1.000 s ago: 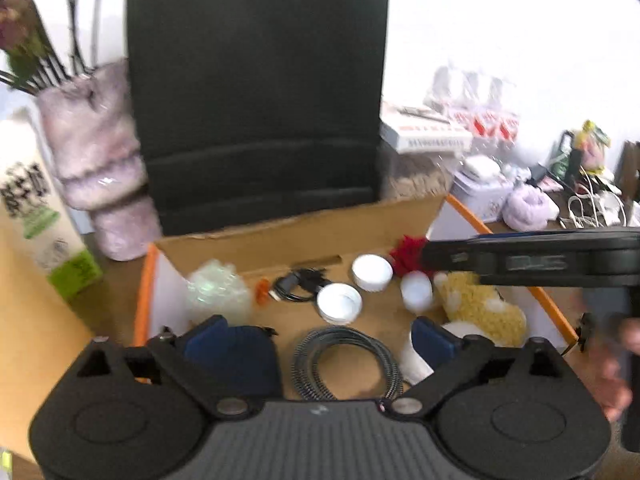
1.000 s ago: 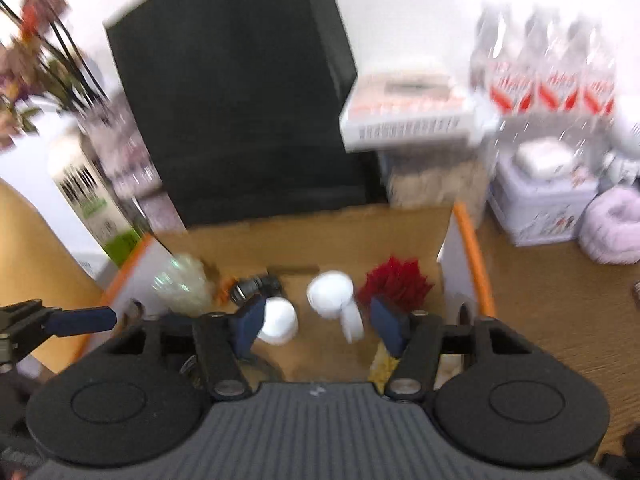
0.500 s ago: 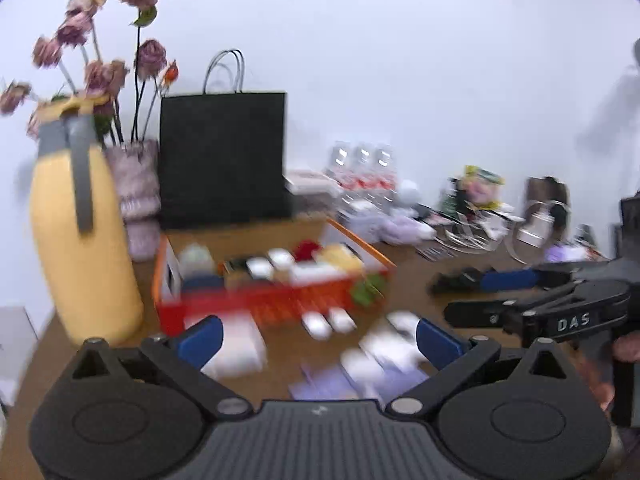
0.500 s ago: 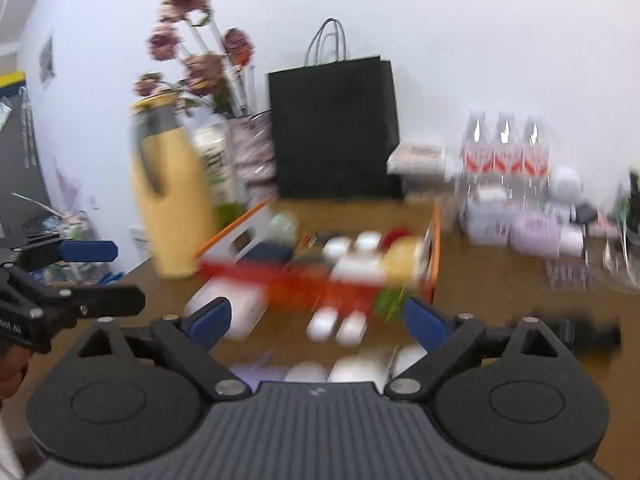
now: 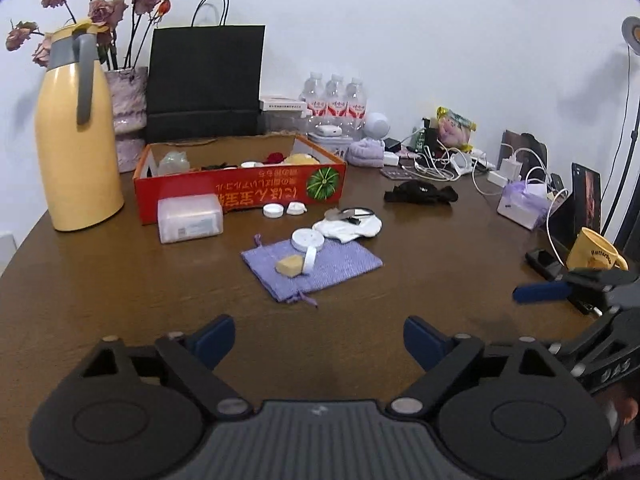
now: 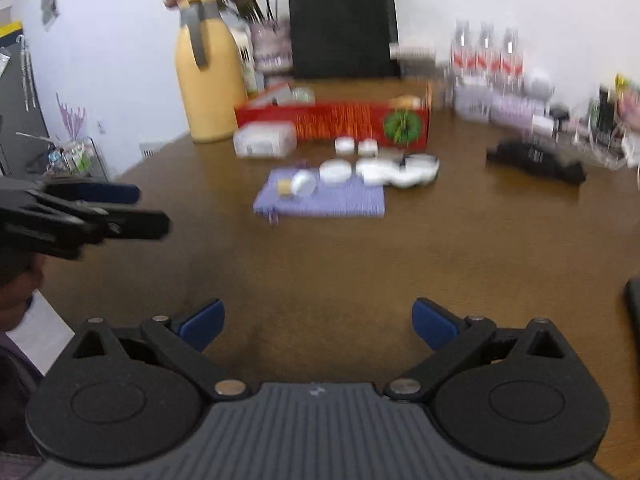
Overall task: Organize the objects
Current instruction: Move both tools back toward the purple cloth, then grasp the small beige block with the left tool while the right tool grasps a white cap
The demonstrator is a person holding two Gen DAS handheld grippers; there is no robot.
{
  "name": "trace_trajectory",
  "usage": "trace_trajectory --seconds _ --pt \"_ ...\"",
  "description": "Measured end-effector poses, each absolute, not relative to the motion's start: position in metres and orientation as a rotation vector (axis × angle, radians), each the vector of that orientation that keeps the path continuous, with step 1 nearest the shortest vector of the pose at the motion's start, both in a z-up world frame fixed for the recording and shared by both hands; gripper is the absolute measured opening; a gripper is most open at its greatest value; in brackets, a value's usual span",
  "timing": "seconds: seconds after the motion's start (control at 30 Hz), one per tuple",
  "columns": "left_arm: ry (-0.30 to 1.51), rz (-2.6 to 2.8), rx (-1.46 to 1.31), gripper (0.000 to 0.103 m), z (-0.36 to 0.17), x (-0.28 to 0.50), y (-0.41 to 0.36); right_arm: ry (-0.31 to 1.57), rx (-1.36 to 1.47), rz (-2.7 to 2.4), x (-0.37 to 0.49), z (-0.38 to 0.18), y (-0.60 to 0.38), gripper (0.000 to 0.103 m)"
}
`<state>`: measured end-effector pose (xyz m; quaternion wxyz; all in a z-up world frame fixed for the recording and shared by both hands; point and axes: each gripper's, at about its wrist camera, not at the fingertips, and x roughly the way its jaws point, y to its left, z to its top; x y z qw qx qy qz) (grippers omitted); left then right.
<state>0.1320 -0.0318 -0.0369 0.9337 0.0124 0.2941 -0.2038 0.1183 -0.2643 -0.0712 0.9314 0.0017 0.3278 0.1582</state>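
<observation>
Brown table [image 5: 120, 288]: your left gripper [image 5: 316, 340], jaws closing on nothing, and right gripper [image 6: 316, 324], opening, empty, have pulled back from the red box [image 5: 240, 192]. Lilac pouch [image 5: 332, 268] and white lids [image 5: 308, 240] lie near-centre, unsorted.

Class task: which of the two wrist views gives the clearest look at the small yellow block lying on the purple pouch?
The left wrist view: it is sharp there, so the yellow block shows plainly on the purple pouch, beside a white strap. The right wrist view is blurred and shows the block only as a small tan smudge.
</observation>
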Motion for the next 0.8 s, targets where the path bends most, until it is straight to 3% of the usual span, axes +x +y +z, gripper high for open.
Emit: trace_trajectory --seconds 0.07,0.1,0.13,0.2,0.37,0.47,0.6,0.67,0.8 --pt "0.606 -0.431 0.027 0.077 -0.040 0.138 -0.034 0.618 -0.008 0.294 0.122 -0.065 -0.268 0.101" --pt "0.607 -0.439 0.032 0.068 -0.043 0.145 -0.035 0.602 -0.011 0.270 0.128 -0.064 -0.270 0.100" --pt "0.609 -0.445 0.043 0.060 -0.045 0.152 -0.037 0.595 -0.008 0.251 0.135 -0.064 -0.271 0.093" --pt "0.612 -0.448 0.064 0.053 -0.050 0.169 -0.038 0.584 0.021 0.253 0.152 -0.065 -0.275 0.081" --pt "0.593 -0.473 0.171 0.051 -0.066 0.233 -0.050 0.592 0.137 0.360 0.212 -0.074 -0.263 0.058" --pt "0.613 -0.549 0.192 0.050 -0.078 0.265 -0.056 0.605 0.160 0.392 0.252 -0.085 -0.246 0.050" --pt "0.664 -0.607 0.086 0.032 -0.094 0.286 -0.051 0.640 0.204 0.399 0.293 -0.103 -0.229 0.046" --pt "0.653 -0.611 0.071 0.030 -0.097 0.286 -0.047 0.670 0.205 0.386 0.300 -0.113 -0.227 0.029" --pt "0.645 -0.620 0.066 0.027 -0.098 0.286 -0.046 0.689 0.218 0.319 0.294 -0.124 -0.248 0.029"
